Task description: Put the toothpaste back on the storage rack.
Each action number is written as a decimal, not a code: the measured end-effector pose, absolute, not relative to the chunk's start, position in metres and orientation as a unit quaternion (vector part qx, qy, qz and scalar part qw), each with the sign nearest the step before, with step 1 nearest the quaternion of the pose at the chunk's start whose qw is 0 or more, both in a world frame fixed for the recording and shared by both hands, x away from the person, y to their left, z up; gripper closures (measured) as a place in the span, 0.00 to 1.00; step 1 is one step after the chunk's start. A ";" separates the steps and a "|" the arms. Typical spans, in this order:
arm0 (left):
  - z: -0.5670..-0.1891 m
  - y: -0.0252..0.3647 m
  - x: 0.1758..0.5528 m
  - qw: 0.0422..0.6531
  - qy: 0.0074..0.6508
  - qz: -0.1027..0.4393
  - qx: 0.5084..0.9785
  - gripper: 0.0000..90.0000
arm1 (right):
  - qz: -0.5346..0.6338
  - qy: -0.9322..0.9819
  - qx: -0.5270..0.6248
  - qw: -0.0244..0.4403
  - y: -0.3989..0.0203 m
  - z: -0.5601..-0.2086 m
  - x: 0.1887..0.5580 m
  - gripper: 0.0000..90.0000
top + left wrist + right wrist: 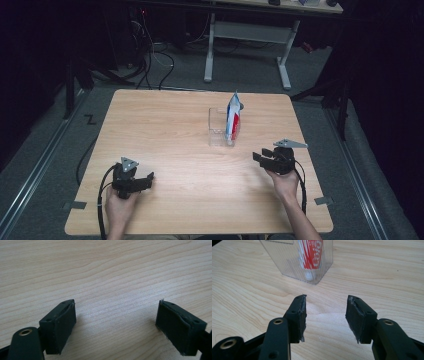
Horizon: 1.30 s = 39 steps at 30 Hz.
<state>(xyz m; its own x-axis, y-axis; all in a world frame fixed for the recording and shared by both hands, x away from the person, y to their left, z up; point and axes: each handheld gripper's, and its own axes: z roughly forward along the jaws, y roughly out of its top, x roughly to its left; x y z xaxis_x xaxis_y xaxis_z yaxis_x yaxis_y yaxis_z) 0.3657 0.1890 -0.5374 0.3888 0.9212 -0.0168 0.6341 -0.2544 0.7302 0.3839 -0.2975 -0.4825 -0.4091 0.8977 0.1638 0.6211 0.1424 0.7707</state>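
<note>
At lower left, the left gripper (148, 178) rests on the table (165, 130), jaws wide and empty, out of the way. Right of centre, a tube (233, 120) stands in a clear box (218, 131). The right gripper (258, 158), half open and empty, faces it, likely ready to reach.

White lettering runs along the red band of the tube (312, 251) in the clear holder (287, 262), but it is too blurred to read.
</note>
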 end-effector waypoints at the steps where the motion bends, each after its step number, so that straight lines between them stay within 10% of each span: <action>1: -0.537 0.189 0.366 0.336 0.510 0.214 0.763 0.19 | 0.401 0.736 0.518 0.169 -0.297 -0.483 0.384 0.56; 39: -0.537 0.189 0.366 0.336 0.510 0.213 0.763 0.19 | 0.344 0.752 0.527 0.197 -0.292 -0.520 0.403 0.54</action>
<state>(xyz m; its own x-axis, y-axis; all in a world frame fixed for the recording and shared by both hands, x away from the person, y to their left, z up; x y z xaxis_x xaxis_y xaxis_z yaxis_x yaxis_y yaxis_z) 0.3657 0.1891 -0.5374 0.3889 0.9211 -0.0170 0.6343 -0.2543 0.7301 0.4025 -0.2923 -0.5203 -0.3677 0.9276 0.0667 0.6569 0.2083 0.7246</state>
